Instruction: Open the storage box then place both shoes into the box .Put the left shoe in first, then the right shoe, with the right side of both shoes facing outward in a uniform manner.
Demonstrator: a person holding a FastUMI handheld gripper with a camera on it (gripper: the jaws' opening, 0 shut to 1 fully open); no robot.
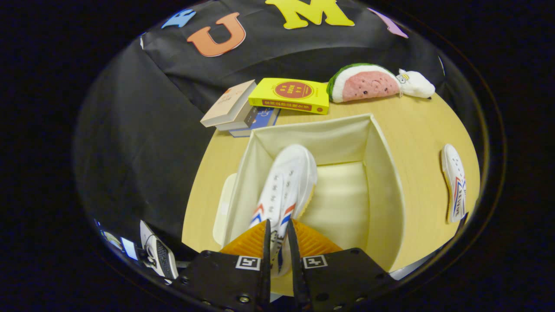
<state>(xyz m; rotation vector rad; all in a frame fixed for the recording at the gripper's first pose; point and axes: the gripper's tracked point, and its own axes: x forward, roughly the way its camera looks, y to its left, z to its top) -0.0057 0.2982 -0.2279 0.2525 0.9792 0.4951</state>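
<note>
While the gripper (277, 242) pinched the shoe (286, 186) by its heel, toe pointed away, lengthwise inside the open storage box (381, 173), hugging its left wall, right half free, other shoe (455, 182) out on the table (416, 125).

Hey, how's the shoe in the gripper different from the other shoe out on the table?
The held shoe is clamped between the fingers of the hand-held gripper; the loose shoe is ungripped. The held shoe hangs inside the open storage box; the loose shoe rests on the table, right of the box. Both are white with red and blue stripes.
</note>
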